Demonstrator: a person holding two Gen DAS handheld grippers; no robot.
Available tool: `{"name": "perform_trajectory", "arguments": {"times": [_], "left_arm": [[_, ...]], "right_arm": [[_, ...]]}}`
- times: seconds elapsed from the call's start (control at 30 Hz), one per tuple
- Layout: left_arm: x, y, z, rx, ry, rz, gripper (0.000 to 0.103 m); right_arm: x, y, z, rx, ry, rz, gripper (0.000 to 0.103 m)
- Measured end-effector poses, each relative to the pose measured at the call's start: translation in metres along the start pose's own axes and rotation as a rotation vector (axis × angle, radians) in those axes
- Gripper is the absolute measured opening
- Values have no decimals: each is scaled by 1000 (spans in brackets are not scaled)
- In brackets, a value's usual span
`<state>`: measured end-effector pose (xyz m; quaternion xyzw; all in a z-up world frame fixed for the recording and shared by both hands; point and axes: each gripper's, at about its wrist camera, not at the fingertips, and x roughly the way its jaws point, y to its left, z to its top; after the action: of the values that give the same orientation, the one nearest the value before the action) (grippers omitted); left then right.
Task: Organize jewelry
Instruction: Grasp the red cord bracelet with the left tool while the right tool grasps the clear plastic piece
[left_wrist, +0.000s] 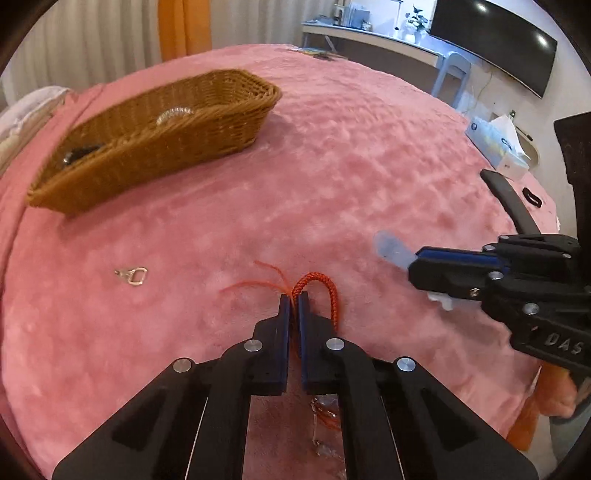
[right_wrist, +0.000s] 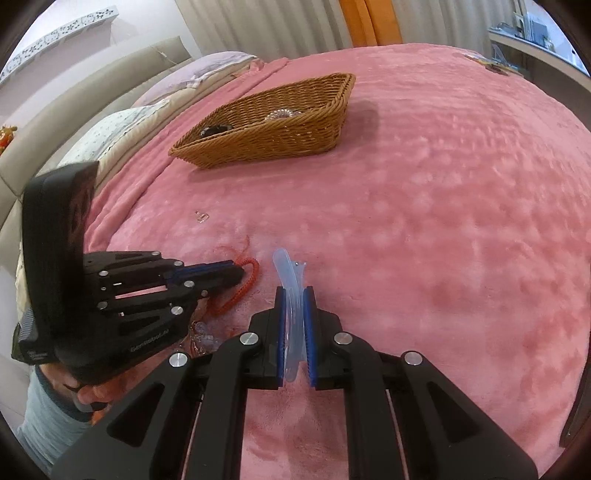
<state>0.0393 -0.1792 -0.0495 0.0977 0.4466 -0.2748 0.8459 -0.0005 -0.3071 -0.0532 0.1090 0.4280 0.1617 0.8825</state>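
Held in the left gripper (left_wrist: 294, 300): a red cord (left_wrist: 325, 286), jaws pressed together on it near the frayed knot, loop arching just past the tips, most likely so the piece could be lifted without snagging the plush. Trailing under the same gripper: clear beads (left_wrist: 325, 424) with orange thread, probably the rest of the cord piece, though too blurred to confirm. Held in the right gripper (right_wrist: 294, 291): a pale clip (right_wrist: 290, 280), clamped flat between the blue pads (right_wrist: 280, 321), curved end sticking out ahead, presumably gripped mid-length to stop it pivoting. Both grippers low over the pink blanket (left_wrist: 369, 155), near each other, left one seen from the side in the right wrist view. Sat well beyond them, apart from both: the basket (left_wrist: 155, 147), already containing 1 clear ring-like piece (left_wrist: 175, 113) and 1 dark item (left_wrist: 79, 152), so judged to be the collecting place for both held pieces. Left lying alone on the blanket between gripper and basket: 1 small metal clasp (left_wrist: 135, 276), untouched, likely next. Seemed roughly midway through sorting.
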Motion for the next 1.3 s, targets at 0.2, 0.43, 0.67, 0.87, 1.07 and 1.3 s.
{"name": "perform_trajectory", "arguments": {"times": [0.2,0.43,0.67,0.87,1.07,1.3], "left_arm": [[-73,50,-11,-194,-202,3,2],[-96,126,-60,-426,-194,-17,2],[-71,137,-93,-471,-85,-94,4],[-76,122,-97,-384,-112,-101,46],[-85,118,-108,-355,-96,-37,50],[-73,93,-102,-250,-72,166,48]], "right_arm": [[7,14,-1,-35,-3,0,8],[21,25,-2,-27,7,0,8],[29,28,-8,-31,14,-39,8],[29,30,-13,-42,13,-82,8],[22,35,-23,-70,9,-62,31],[23,33,-19,-60,0,-101,40]]}}
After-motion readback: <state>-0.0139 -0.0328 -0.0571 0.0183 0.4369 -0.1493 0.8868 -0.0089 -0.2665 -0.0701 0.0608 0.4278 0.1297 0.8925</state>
